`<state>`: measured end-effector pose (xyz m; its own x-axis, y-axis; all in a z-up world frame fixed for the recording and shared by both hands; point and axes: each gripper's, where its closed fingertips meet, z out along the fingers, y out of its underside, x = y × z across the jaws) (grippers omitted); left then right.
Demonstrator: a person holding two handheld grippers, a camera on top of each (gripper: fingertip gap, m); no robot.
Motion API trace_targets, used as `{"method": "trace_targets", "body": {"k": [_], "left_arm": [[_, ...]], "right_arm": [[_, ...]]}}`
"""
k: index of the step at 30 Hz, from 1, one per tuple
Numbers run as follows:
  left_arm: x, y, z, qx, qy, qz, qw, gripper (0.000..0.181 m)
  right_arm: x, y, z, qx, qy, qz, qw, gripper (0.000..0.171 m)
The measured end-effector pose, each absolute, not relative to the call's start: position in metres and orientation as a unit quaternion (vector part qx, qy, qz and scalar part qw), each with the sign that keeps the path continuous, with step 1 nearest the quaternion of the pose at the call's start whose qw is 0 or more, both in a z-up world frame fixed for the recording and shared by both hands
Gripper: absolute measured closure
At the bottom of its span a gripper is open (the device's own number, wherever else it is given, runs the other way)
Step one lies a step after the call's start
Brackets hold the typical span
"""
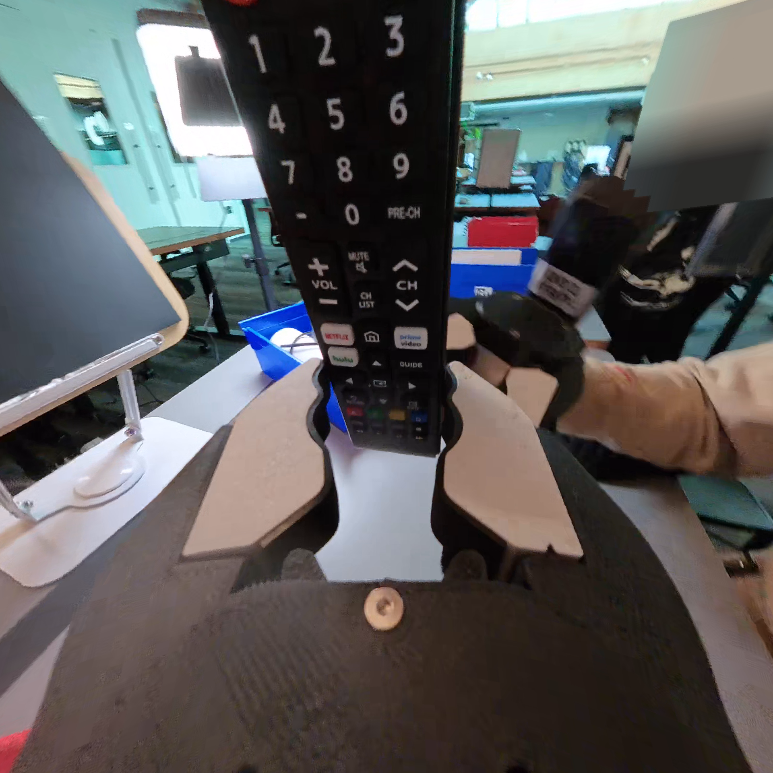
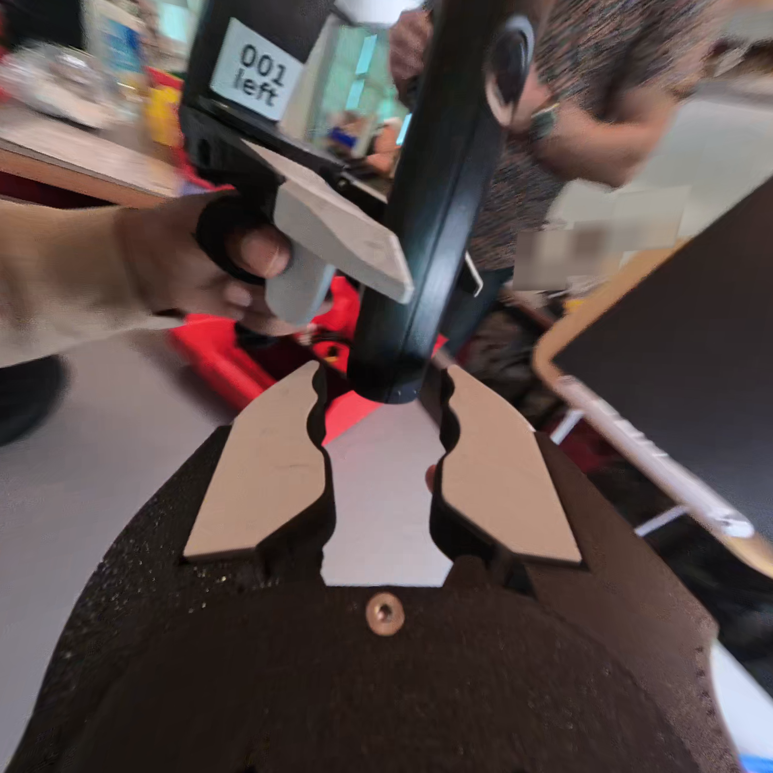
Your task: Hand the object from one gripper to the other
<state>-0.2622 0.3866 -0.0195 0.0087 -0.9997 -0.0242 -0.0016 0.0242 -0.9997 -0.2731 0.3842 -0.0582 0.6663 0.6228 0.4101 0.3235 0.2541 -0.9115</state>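
A black remote control (image 1: 355,188) with white numbered buttons stands upright, button face toward the left wrist camera. My left gripper (image 1: 387,376) is shut on its lower end, both beige fingers pressed against its sides. In the right wrist view the remote (image 2: 439,188) shows edge-on, with one left gripper finger (image 2: 334,238) clamped against it. My right gripper (image 2: 380,376) is open; the remote's lower end hangs just beyond its fingertips, not touching them. The right gripper also shows in the left wrist view (image 1: 489,364), held by a gloved hand just behind and right of the remote.
A grey table (image 1: 385,523) lies below. A blue bin (image 1: 272,343) stands behind the remote and a red bin (image 2: 217,355) beyond the right gripper. A tilted dark monitor (image 1: 62,251) on a white base (image 1: 83,502) stands close by. A person in a patterned shirt (image 2: 585,104) is behind.
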Motion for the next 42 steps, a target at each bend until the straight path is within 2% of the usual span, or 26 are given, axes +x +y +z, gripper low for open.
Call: {"method": "trace_targets", "body": {"k": [2,5,7,13,15,17,22,26,29,35,42], "left_arm": [[-0.264,0.373,-0.021,-0.474,0.538,-0.496,0.49,0.129],[-0.254,0.349,-0.034,-0.45,0.586,-0.502,0.449,0.129],[-0.247,0.338,-0.043,-0.445,0.608,-0.495,0.433,0.13],[-0.251,0.335,-0.025,-0.431,0.581,-0.527,0.445,0.125],[-0.256,0.336,-0.023,-0.434,0.58,-0.534,0.437,0.119],[-0.257,0.333,-0.025,-0.429,0.589,-0.536,0.426,0.128],[-0.25,0.333,-0.035,-0.44,0.601,-0.518,0.42,0.128],[-0.249,0.336,-0.044,-0.453,0.605,-0.515,0.404,0.128],[-0.244,0.334,-0.048,-0.455,0.605,-0.519,0.397,0.128],[-0.248,0.337,-0.043,-0.46,0.595,-0.523,0.401,0.127],[-0.251,0.343,-0.04,-0.462,0.586,-0.521,0.414,0.128]], "right_arm": [[-0.272,0.374,-0.062,-0.627,-0.412,0.196,0.631,0.106],[-0.283,0.359,-0.071,-0.619,-0.432,0.277,0.594,0.103],[-0.291,0.359,-0.076,-0.615,-0.434,0.281,0.595,0.119],[-0.298,0.353,-0.078,-0.597,-0.435,0.323,0.592,0.12],[-0.303,0.353,-0.09,-0.601,-0.451,0.313,0.581,0.12],[-0.31,0.35,-0.095,-0.597,-0.45,0.339,0.571,0.12],[-0.307,0.352,-0.105,-0.614,-0.466,0.322,0.549,0.12],[-0.291,0.348,-0.081,-0.608,-0.46,0.323,0.561,0.107],[-0.289,0.348,-0.079,-0.607,-0.463,0.305,0.569,0.12],[-0.293,0.35,-0.077,-0.599,-0.44,0.338,0.578,0.122],[-0.299,0.356,-0.099,-0.617,-0.452,0.317,0.56,0.122]]}}
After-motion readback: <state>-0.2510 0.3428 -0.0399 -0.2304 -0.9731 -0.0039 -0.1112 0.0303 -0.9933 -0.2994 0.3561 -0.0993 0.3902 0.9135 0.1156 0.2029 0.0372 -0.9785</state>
